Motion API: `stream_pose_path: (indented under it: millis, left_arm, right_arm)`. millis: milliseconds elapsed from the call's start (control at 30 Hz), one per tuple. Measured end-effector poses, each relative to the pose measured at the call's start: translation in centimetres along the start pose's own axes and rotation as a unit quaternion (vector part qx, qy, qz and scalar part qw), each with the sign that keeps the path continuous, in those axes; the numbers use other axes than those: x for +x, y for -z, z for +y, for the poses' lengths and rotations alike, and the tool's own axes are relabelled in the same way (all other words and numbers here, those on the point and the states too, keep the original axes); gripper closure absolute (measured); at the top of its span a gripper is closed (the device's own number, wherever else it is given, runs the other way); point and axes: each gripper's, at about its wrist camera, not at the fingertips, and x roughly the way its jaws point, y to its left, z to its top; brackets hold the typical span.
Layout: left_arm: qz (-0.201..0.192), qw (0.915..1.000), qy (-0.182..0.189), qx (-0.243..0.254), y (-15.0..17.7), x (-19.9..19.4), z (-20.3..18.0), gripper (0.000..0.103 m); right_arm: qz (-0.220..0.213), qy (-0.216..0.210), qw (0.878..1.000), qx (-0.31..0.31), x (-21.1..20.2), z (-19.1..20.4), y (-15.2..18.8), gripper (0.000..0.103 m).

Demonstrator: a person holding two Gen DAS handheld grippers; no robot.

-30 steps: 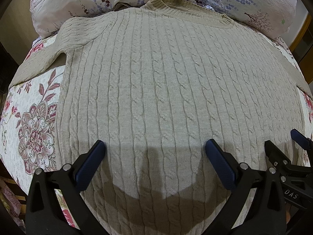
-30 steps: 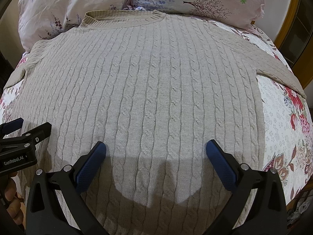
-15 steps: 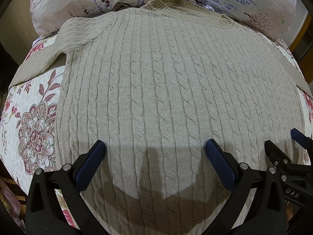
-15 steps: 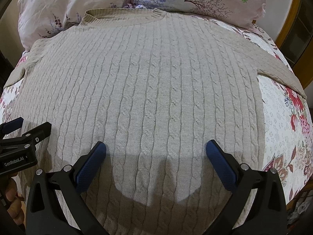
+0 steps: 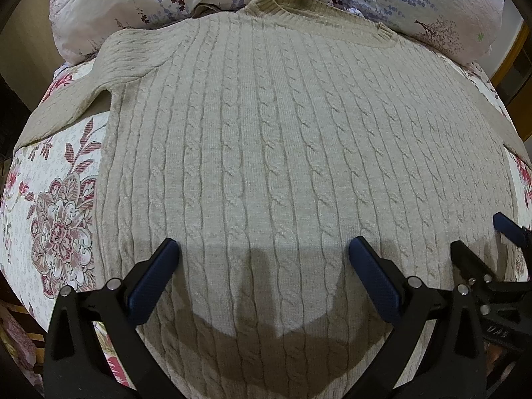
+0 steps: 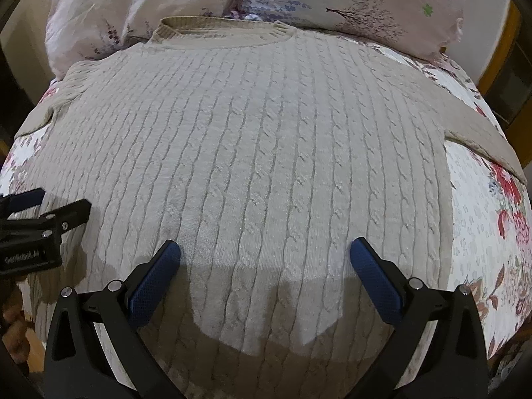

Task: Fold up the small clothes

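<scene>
A beige cable-knit sweater (image 5: 282, 153) lies flat and spread out on the bed, collar at the far side, sleeves out to both sides; it also fills the right wrist view (image 6: 266, 153). My left gripper (image 5: 262, 259) is open and empty, hovering over the sweater's lower left part. My right gripper (image 6: 264, 259) is open and empty over the lower right part. The right gripper shows at the right edge of the left wrist view (image 5: 482, 236); the left gripper shows at the left edge of the right wrist view (image 6: 50, 202).
A floral bedspread (image 5: 56, 212) shows on the left and on the right (image 6: 482, 232) of the sweater. Pillows (image 6: 332, 3) lie behind the collar. A wooden frame (image 6: 498, 53) stands at the far right.
The right wrist view has shifted slightly, with the sweater's collar sitting a little lower in the frame. The left gripper has not visibly moved. Both grippers stay open.
</scene>
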Motion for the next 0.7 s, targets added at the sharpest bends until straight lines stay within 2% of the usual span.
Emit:
stream_pose_path:
  millis: [67,167,200,233,267,300,333,400,500,533,567,633,700]
  left_arm:
    - [-0.001,1.0,0.0,0.002,-0.1,0.0,0.0,0.002]
    - [-0.012,0.9999,0.001,0.007,0.2,0.0,0.0,0.002]
    - [-0.016,0.9998,0.002,0.009,0.3,0.0,-0.1,0.002]
    - [-0.024,0.9996,0.003,0.013,0.4,-0.1,0.0,0.002]
    - [-0.032,0.9993,0.005,0.018,0.5,-0.1,-0.1,0.002]
    - [-0.039,0.999,0.007,0.022,0.7,-0.2,-0.1,0.002]
    - [-0.047,0.9985,0.01,0.027,0.9,-0.3,0.0,0.002]
    - [-0.054,0.998,0.013,0.031,1.0,-0.4,0.0,0.002]
    - [-0.049,0.9985,0.014,0.022,0.8,-0.5,0.3,0.002]
    - [-0.052,0.9985,0.018,0.007,0.5,-0.8,0.7,0.002]
    - [-0.058,0.9981,0.021,-0.006,0.5,-1.0,1.1,0.002]
    - [-0.084,0.9939,0.038,-0.06,0.1,-2.0,3.0,0.002]
    - [-0.11,0.9863,0.046,-0.114,-0.2,-3.0,5.4,0.002]
  right_arm:
    - [-0.022,-0.003,0.999,0.037,-0.9,-2.4,-1.1,0.001]
    - [-0.068,-0.014,0.986,0.155,-2.5,-10.7,-2.9,0.001]
    - [-0.08,-0.016,0.975,0.208,-2.8,-14.8,-3.3,0.002]
    - [-0.088,-0.014,0.965,0.247,-3.0,-17.8,-3.5,0.009]
    - [-0.097,-0.009,0.95,0.297,-3.2,-21.7,-3.5,0.015]
    - [-0.104,-0.003,0.927,0.361,-3.3,-26.5,-3.2,0.022]
    - [-0.106,-0.001,0.912,0.395,-3.2,-29.2,-2.9,0.024]
    - [-0.115,0.005,0.865,0.488,-3.0,-36.5,-1.5,0.032]
    - [-0.125,-0.003,0.817,0.563,-2.3,-42.5,0.2,0.041]
    - [-0.131,-0.01,0.809,0.573,-2.1,-43.3,0.7,0.047]
    - [-0.143,-0.018,0.8,0.583,-2.0,-44.4,1.0,0.049]
    - [-0.15,-0.024,0.793,0.59,-1.6,-45.8,1.2,0.058]
    - [-0.154,-0.024,0.789,0.595,-1.0,-46.8,0.9,0.075]
